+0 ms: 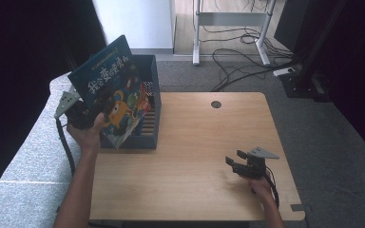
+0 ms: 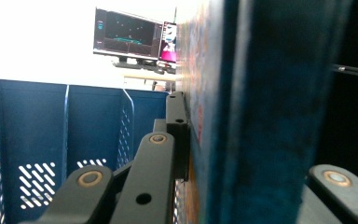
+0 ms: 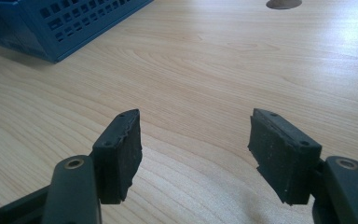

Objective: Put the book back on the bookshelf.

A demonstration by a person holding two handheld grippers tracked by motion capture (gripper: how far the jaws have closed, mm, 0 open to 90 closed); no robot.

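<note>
High view: left gripper (image 1: 83, 114) clamps the thin, floppy picture book (image 1: 111, 92) near its lower edge; right gripper (image 1: 237, 164) gapes empty.

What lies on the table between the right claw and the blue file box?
Nothing: in the high view, the stretch of table between the right claw and the file box is bare wood. The right gripper view shows the same.

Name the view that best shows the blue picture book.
The high view: the blue picture book shows its whole illustrated cover, tilted over the blue perforated bin. The left gripper view gives its edge only, clamped by the left gripper.
</note>
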